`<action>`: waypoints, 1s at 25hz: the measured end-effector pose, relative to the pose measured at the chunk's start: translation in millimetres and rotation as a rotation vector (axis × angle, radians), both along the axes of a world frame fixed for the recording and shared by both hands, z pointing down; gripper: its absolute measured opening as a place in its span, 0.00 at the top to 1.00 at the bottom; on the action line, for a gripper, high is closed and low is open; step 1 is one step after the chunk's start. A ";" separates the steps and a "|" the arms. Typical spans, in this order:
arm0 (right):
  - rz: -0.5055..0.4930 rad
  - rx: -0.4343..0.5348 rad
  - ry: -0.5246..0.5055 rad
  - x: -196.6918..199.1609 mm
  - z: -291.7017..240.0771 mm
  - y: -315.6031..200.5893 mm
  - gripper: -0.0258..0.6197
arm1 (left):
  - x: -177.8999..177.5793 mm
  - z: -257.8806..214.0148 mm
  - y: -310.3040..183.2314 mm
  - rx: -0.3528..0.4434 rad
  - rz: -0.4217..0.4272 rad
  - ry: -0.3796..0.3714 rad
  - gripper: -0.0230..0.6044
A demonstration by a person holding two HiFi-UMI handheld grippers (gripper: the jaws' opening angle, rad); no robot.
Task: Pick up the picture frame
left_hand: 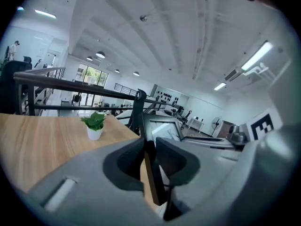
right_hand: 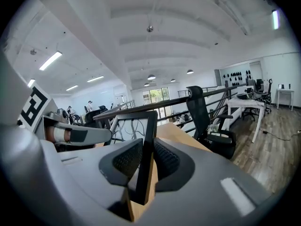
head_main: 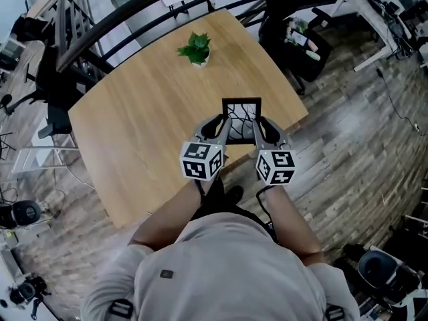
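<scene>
The left gripper and right gripper are each pinching one side edge of the picture frame, holding it upright, apparently just above the wooden surface's near edge. With only thin rims being gripped, uneven pulling or twisting is risking a slip and drop.

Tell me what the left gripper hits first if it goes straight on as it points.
The left gripper is shut on the picture frame, which moves with it. Beyond, the line probably passes right of the potted plant and meets the black railing; depth is unclear.
</scene>
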State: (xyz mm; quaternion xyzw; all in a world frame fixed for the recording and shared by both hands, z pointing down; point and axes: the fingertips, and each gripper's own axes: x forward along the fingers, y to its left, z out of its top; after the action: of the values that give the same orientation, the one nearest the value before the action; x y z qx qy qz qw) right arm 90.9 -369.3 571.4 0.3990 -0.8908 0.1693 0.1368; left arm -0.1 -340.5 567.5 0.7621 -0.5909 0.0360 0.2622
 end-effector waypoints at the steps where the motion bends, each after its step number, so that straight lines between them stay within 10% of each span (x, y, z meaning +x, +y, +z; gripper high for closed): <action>1: 0.005 0.017 -0.009 3.7 -10.6 4.9 0.83 | 3.4 -10.1 4.2 0.018 0.000 -0.005 0.83; 25: -0.025 0.226 -0.118 6.8 -136.8 93.1 0.83 | 8.2 -141.8 98.6 0.256 -0.051 -0.084 0.83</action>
State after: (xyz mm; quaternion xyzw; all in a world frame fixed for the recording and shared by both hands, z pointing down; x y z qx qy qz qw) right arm 97.7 -276.1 434.7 0.3902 -0.9155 0.0893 0.0401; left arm 8.1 -241.9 425.7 0.7719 -0.6203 -0.0142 0.1386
